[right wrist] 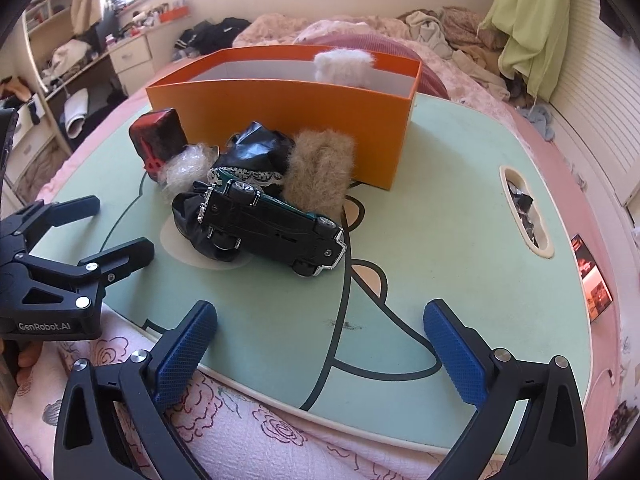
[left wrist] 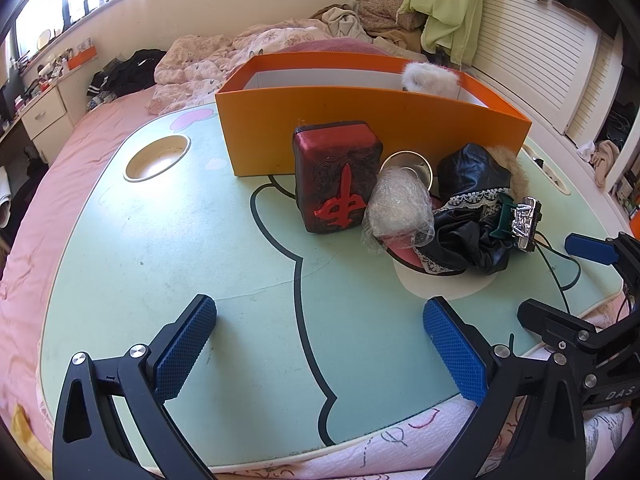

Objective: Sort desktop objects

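An orange box (left wrist: 372,120) (right wrist: 288,120) stands at the back of the green lap table, with a white furry thing (left wrist: 430,76) (right wrist: 344,66) inside. In front of it lie a red mahjong-tile block (left wrist: 338,176) (right wrist: 158,142), a clear plastic wad (left wrist: 398,208) (right wrist: 186,166), a black lace-trimmed cloth (left wrist: 468,208) (right wrist: 256,148), a brown furry piece (right wrist: 320,168) and a dark toy car (right wrist: 272,224) (left wrist: 520,220) on its side. My left gripper (left wrist: 320,344) (right wrist: 120,226) is open and empty, near the front edge. My right gripper (right wrist: 320,348) (left wrist: 560,276) is open and empty, short of the car.
The table (left wrist: 200,240) (right wrist: 440,220) rests on a pink bed. It has a round cup hole (left wrist: 157,157) at the left and a slot (right wrist: 524,212) at the right. A phone (right wrist: 592,276) lies at the right edge. A metal bowl (left wrist: 408,166) sits behind the plastic wad.
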Available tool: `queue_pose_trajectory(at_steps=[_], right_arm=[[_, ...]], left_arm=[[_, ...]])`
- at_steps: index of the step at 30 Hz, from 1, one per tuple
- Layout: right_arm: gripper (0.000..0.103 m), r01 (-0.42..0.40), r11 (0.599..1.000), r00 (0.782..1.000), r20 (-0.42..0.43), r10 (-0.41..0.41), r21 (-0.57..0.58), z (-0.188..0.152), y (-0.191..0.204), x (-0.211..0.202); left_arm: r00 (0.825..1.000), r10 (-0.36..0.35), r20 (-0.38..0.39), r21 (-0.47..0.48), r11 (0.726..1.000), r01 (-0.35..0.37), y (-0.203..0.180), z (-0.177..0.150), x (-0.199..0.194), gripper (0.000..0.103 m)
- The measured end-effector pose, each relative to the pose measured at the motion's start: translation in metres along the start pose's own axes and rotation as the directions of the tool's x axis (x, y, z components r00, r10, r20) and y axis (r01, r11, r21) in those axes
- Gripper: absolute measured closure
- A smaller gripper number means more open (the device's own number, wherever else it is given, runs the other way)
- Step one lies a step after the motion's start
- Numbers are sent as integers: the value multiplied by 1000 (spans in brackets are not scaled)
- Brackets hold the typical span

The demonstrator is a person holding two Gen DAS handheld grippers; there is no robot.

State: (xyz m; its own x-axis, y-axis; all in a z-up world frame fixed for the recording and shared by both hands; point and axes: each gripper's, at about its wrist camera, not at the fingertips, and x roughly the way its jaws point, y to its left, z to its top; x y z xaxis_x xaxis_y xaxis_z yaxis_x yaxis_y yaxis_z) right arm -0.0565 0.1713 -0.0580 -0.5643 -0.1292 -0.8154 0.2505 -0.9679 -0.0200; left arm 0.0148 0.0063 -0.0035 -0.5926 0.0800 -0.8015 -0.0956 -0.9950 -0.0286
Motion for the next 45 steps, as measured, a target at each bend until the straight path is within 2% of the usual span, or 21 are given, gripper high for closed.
queue_pose_trajectory(at_steps=[10,12,14,17,19,22,27,29,32,33,34,38,39,41,45], right_arm=[[3,10,1000,1000,24,-10,1,-3,3,-2],[10,28,1000,998,65,-27,-9,-4,5,-9],[11,51,998,991,125,-46,-37,-4,8,-18],[11,130,981,967,236,-93,-144,-1,22,-34],[11,188,954,954,274,-121,-234,2,32,-36],[11,204,910,960,256,-114,-361,10,37,-28],[12,122,876,978,205,-27,-466,27,37,-14],[17,84,869,983,182,7,-487,31,37,-10],[40,-16,864,989,119,87,-503,33,36,-5],[57,-31,864,990,105,96,-502,30,37,-3],[63,-48,868,990,92,107,-495,29,36,-1],[65,-63,891,982,129,135,-450,22,27,-9],[69,-72,898,980,136,145,-433,22,24,-12],[75,-117,922,972,146,182,-370,22,13,-20],[75,-208,947,957,151,250,-246,21,-9,-27]], left_arm=[[1000,-1,0,0,1000,1,0,0,0,0],[1000,-1,1,0,1000,1,0,0,0,0],[1000,-1,0,0,1000,1,1,0,0,0],[1000,-1,0,0,1000,1,1,0,-1,0],[1000,-1,0,0,1000,1,1,-1,-1,0],[1000,-2,1,1,1000,2,1,0,-2,0],[1000,-2,1,1,1000,2,1,0,-2,0],[1000,-3,1,1,1000,3,1,0,-2,0],[1000,-3,1,1,1000,3,1,0,-2,0],[1000,-3,1,1,1000,3,2,0,-2,0],[1000,-3,1,1,1000,3,2,0,-2,0],[1000,-3,1,1,1000,3,1,0,-2,0],[1000,-3,1,1,1000,3,2,0,-2,0],[1000,-3,1,1,1000,3,2,-1,-2,0],[1000,-3,1,1,1000,3,2,-1,-2,0]])
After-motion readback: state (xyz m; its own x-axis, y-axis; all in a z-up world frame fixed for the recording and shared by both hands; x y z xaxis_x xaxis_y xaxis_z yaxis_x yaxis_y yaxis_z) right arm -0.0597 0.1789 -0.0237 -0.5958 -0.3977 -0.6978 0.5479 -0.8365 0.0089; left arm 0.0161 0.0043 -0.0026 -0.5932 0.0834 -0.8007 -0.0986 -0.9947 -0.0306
